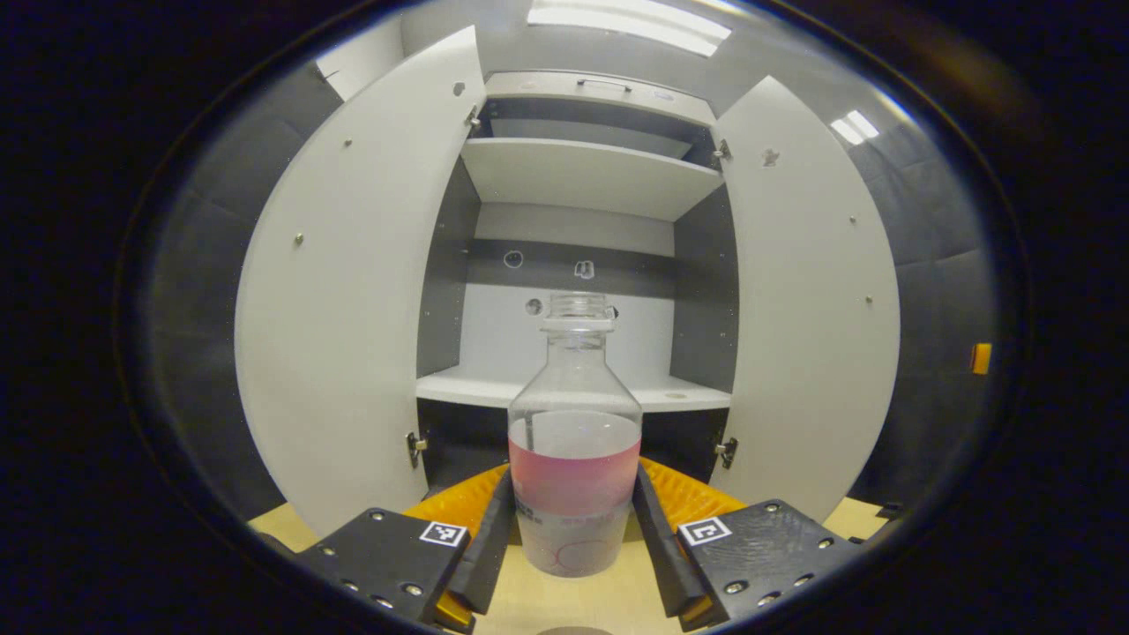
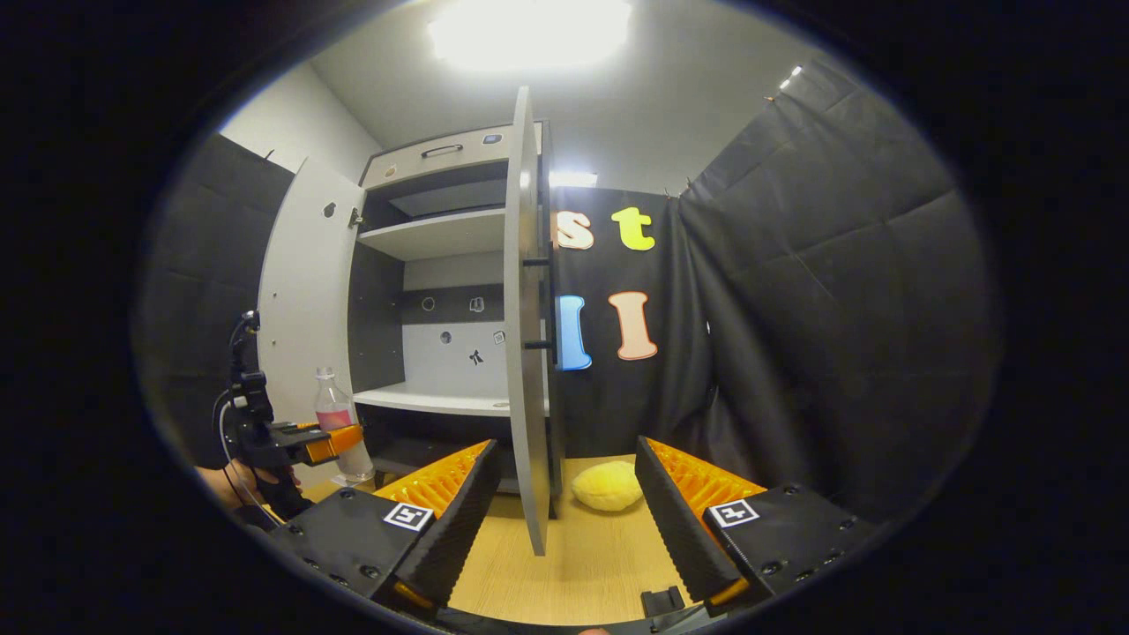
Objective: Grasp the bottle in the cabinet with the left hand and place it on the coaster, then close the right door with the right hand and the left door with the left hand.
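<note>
Between the left gripper (image 1: 573, 538) jaws the bottle (image 1: 574, 459) is clamped upright above the table (image 1: 573, 604), unspilled; right gripper (image 2: 564, 520) is held wide open straddling the right door (image 2: 525, 353) edge, ready for closing.

A pale wooden surface (image 2: 582, 564) runs up to quilted black cloth walls (image 2: 820, 309) that close the booth on the right and at the back, with a plain white wall (image 2: 300, 119) beyond on the left. Bright white ceiling light panels (image 1: 631, 26) glare overhead against a grey ceiling (image 2: 670, 115). A soft yellow rounded cushion (image 2: 607, 486) lies on the surface near the cloth wall.
</note>
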Motion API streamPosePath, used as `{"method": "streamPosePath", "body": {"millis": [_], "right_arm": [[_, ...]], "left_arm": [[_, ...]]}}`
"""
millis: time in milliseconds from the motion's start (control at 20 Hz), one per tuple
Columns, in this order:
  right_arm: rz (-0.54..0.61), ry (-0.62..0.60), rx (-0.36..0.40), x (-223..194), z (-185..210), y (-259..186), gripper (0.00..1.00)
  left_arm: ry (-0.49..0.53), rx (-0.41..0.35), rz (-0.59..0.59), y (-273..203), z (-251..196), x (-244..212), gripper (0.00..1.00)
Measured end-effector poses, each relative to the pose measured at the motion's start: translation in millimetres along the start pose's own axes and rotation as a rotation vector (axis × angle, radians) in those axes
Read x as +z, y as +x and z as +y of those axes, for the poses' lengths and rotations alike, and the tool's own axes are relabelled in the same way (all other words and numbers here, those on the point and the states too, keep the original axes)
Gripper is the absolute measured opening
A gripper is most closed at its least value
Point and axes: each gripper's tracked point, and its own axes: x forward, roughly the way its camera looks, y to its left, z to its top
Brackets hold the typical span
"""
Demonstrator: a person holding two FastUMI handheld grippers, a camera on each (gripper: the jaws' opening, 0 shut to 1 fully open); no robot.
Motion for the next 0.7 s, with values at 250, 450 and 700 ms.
{"method": "streamPosePath", "body": {"millis": [250, 450, 700], "right_arm": [[0.007, -0.002, 0.013, -1.0, 6.2, 4.2, 0.92], [0.029, -0.014, 0.027, -8.2, 12.3, 7.8, 0.92], [0.05, -0.043, 0.04, -12.7, 18.6, 10.4, 0.98]], "left_arm": [[-0.001, 0.023, 0.033, -23.4, -0.9, -50.6, 0.72], [-0.014, 0.049, 0.082, -38.6, 1.3, -99.8, 0.72], [-0.013, 0.059, 0.144, -44.0, 1.8, -147.8, 0.72]]}}
